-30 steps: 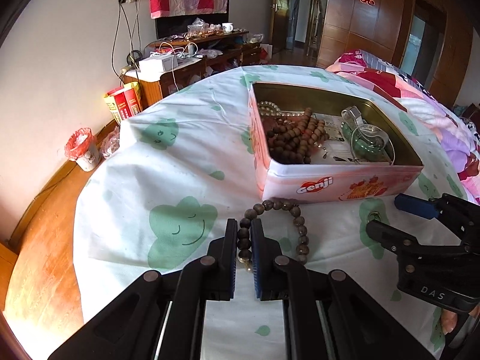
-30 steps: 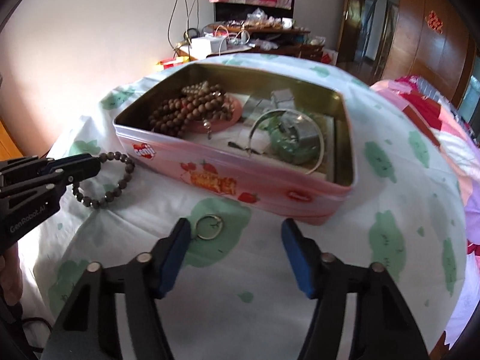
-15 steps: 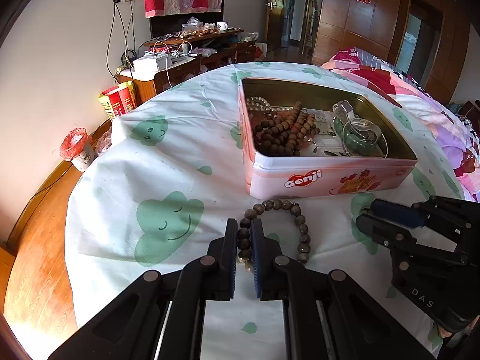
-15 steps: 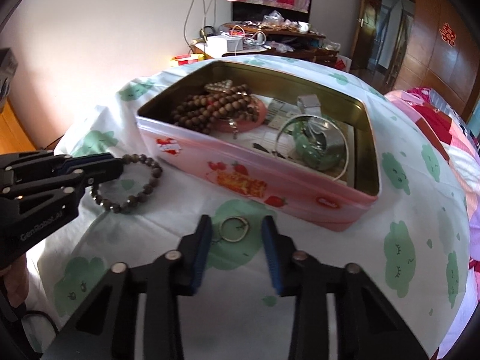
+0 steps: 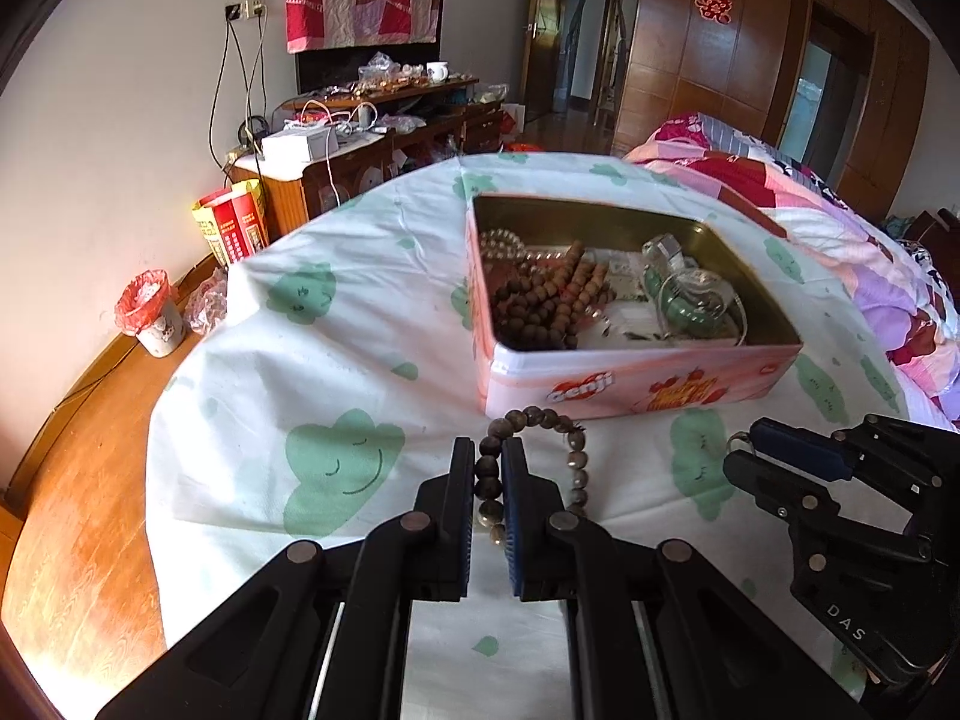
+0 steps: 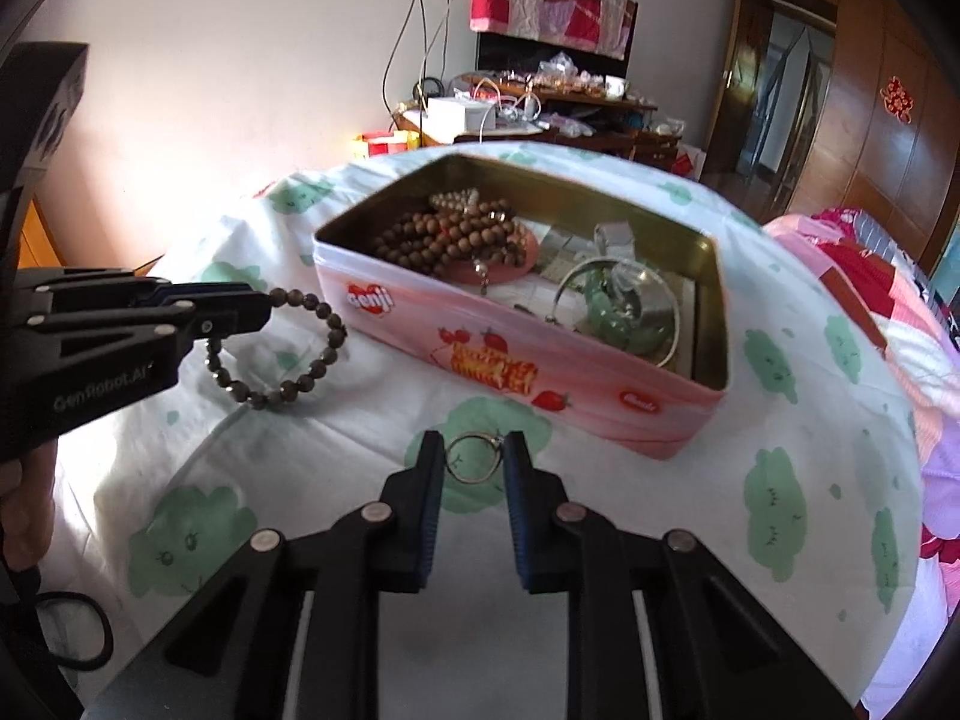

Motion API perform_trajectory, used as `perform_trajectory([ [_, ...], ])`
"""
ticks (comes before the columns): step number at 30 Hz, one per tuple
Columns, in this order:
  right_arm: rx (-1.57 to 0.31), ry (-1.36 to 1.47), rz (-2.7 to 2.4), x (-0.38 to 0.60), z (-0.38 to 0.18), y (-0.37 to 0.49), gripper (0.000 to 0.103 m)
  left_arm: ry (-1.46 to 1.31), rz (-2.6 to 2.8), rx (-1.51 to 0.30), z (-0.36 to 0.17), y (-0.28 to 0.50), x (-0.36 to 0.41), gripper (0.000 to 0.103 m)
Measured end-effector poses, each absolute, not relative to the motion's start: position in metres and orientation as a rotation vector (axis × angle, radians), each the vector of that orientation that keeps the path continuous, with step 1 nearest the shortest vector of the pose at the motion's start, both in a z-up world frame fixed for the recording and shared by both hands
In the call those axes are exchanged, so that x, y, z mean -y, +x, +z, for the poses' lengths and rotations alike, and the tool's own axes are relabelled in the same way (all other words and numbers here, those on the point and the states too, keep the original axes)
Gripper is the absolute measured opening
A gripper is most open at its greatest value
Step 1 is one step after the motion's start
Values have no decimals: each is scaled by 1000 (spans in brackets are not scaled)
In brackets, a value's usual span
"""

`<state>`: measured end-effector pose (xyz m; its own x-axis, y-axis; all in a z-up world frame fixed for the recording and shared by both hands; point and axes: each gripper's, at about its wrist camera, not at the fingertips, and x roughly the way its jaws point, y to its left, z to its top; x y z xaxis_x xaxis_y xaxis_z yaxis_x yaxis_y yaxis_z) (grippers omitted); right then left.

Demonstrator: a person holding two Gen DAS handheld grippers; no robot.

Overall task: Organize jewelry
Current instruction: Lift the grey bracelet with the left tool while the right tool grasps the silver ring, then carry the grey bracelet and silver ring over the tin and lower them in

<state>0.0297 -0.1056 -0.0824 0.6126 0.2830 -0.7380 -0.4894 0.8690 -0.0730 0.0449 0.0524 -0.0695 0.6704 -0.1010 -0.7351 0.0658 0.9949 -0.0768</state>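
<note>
A pink tin box [image 5: 636,387] [image 6: 420,324] stands open on the table and holds brown bead strands [image 5: 552,300], a green bangle [image 5: 690,306] and other jewelry. My left gripper [image 5: 489,462] is shut on a dark bead bracelet [image 5: 570,438] [image 6: 312,360] and holds it lifted just in front of the tin. My right gripper [image 6: 474,459] has closed around a thin metal ring [image 6: 474,459], its pads touching the ring's two sides just above the cloth. The right gripper also shows in the left wrist view [image 5: 741,453].
The table wears a white cloth with green cloud faces [image 5: 342,468]. A bed with a pink quilt [image 5: 840,228] lies to the right. A cluttered wooden cabinet [image 5: 360,138] stands behind, with a small bin [image 5: 150,312] on the floor at left.
My right gripper has closed from wide open onto the ring. My left gripper has lifted the bead bracelet off the cloth toward the tin.
</note>
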Motion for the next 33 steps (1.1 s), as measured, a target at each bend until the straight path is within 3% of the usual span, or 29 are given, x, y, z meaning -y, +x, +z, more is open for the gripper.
perform_trajectory([
  [33,-612,-191,397,144,-34,23,22,19,-146,-701,-22,30,-24,8],
])
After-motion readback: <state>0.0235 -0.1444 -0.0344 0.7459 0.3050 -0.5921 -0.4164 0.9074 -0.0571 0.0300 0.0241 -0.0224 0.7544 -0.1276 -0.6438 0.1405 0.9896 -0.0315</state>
